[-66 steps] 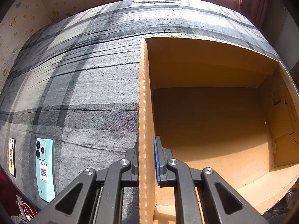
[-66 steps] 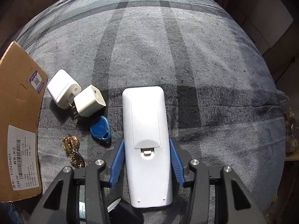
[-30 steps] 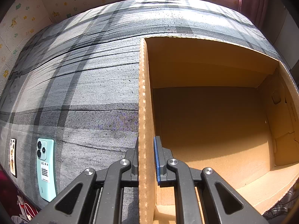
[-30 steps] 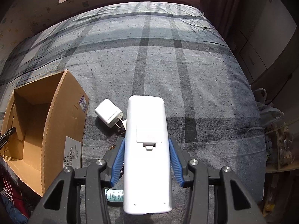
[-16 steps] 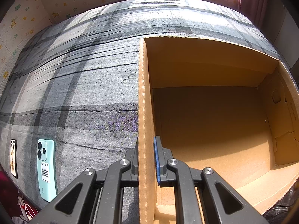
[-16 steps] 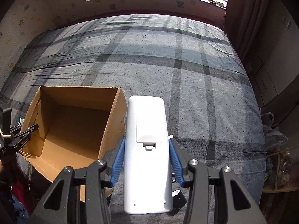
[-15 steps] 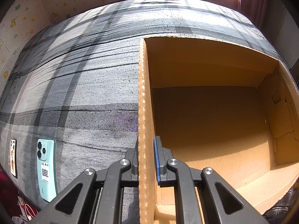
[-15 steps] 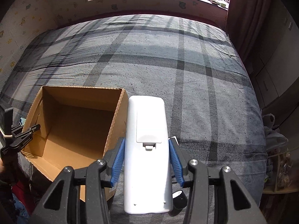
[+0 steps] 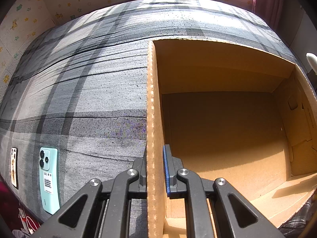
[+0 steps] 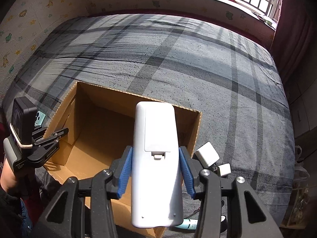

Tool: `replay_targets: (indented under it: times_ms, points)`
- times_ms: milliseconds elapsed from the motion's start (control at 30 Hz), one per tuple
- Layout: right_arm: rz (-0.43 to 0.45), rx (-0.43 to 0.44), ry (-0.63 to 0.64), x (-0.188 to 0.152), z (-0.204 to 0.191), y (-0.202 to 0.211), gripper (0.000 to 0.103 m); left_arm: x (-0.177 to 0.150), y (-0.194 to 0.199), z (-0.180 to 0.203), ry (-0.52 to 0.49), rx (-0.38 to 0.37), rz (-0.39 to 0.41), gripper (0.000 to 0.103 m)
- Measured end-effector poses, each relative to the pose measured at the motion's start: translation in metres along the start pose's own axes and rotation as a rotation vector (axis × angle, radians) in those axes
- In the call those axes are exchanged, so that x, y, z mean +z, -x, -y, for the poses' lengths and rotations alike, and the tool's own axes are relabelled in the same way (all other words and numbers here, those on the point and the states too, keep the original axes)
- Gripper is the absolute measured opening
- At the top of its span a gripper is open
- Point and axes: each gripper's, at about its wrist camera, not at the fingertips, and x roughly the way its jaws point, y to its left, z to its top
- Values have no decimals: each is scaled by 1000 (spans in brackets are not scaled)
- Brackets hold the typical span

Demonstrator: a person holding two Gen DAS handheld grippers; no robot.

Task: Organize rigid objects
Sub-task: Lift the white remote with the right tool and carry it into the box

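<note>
My right gripper (image 10: 155,170) is shut on a white remote control (image 10: 155,158), back side up, and holds it above the open cardboard box (image 10: 95,123). The remote's tip (image 9: 312,59) shows at the right edge of the left wrist view. My left gripper (image 9: 155,168) is shut on the box's left wall (image 9: 151,109); it also shows in the right wrist view (image 10: 59,133). The box is empty inside (image 9: 227,129).
The box sits on a grey plaid bedspread (image 10: 178,59). A mint green phone (image 9: 48,180) and a second phone (image 9: 13,167) lie left of the box. Two white chargers (image 10: 207,156) (image 10: 223,169) and a small bottle (image 10: 188,223) lie right of it.
My right gripper has lifted the remote off the bed and carried it left, over the box. My left gripper has kept its hold on the box wall.
</note>
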Motion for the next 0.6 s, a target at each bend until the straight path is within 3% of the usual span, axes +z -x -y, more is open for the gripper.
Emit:
replay_targets:
  times_ms: [600]
  points:
    - [-108, 73, 103, 20, -84, -69, 49, 0, -1, 0, 3, 4, -1, 11]
